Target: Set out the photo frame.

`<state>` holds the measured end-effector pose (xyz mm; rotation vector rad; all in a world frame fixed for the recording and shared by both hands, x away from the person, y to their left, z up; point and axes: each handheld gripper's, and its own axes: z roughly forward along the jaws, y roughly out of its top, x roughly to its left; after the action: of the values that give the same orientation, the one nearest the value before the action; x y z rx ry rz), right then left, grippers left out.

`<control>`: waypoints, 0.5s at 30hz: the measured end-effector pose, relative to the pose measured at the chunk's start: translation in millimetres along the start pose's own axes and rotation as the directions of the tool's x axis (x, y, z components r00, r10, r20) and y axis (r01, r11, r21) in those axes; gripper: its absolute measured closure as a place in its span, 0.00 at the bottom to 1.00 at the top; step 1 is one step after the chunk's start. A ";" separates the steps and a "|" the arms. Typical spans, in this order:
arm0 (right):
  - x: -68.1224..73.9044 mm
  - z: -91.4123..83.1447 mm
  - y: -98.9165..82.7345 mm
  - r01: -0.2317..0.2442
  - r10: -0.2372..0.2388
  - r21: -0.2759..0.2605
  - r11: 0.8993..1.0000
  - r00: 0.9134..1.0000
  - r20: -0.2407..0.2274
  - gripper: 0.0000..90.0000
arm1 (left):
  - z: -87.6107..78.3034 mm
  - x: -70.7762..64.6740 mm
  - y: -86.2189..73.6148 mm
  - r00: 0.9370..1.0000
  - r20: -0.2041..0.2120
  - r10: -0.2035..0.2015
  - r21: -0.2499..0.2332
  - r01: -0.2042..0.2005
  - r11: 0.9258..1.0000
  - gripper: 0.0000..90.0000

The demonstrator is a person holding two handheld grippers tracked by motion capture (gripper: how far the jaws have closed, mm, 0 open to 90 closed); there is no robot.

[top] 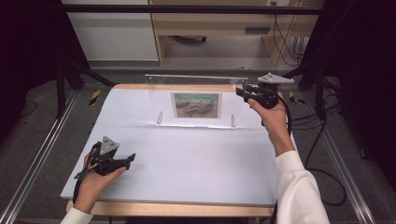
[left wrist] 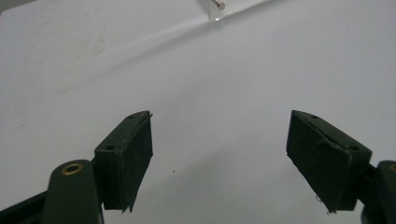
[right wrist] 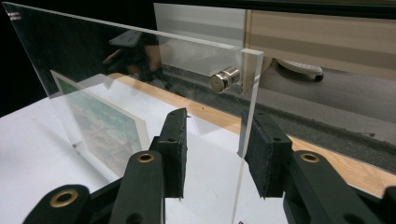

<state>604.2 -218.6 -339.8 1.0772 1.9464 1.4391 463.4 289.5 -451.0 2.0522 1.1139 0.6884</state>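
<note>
acrylic frame (right wrist: 140, 84): rigid, slick, chip-prone, near bench far edge | right tool (right wrist: 212, 154): straddling side edge, unclamped | left tool (left wrist: 219, 158): spread, empty

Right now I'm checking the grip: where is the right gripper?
In the high view the right gripper is at the table's far right, at the right edge of the upright clear acrylic frame; its open jaws straddle that edge without touching it.

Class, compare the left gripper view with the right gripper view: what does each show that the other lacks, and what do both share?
Left gripper view alone: open black jaws over bare white table surface. Right gripper view alone: the clear acrylic photo frame panel edge between the right gripper jaws, a painted landscape picture, and a wooden table edge. Both: the white surface and a silver metal standoff bolt.
</note>
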 end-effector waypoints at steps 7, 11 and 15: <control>1.6 4.9 3.1 -0.003 0.003 0.016 1.000 1.000 0.023 0.64 | 1.4 -0.3 -0.4 1.000 -0.003 0.011 0.008 -0.011 1.000 0.25; 2.0 8.2 4.5 -0.005 0.004 0.025 1.000 0.999 0.036 0.61 | 2.3 -1.2 -0.5 1.000 0.001 0.017 0.014 -0.017 1.000 0.25; 2.2 12.0 4.8 -0.007 0.006 0.032 0.999 0.999 0.048 0.58 | 0.3 0.7 0.3 1.000 -0.002 0.010 0.004 -0.010 1.000 0.25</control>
<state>613.5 -209.5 -339.0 1.1231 1.9399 1.3768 464.1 290.0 -450.9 2.0621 1.1075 0.6941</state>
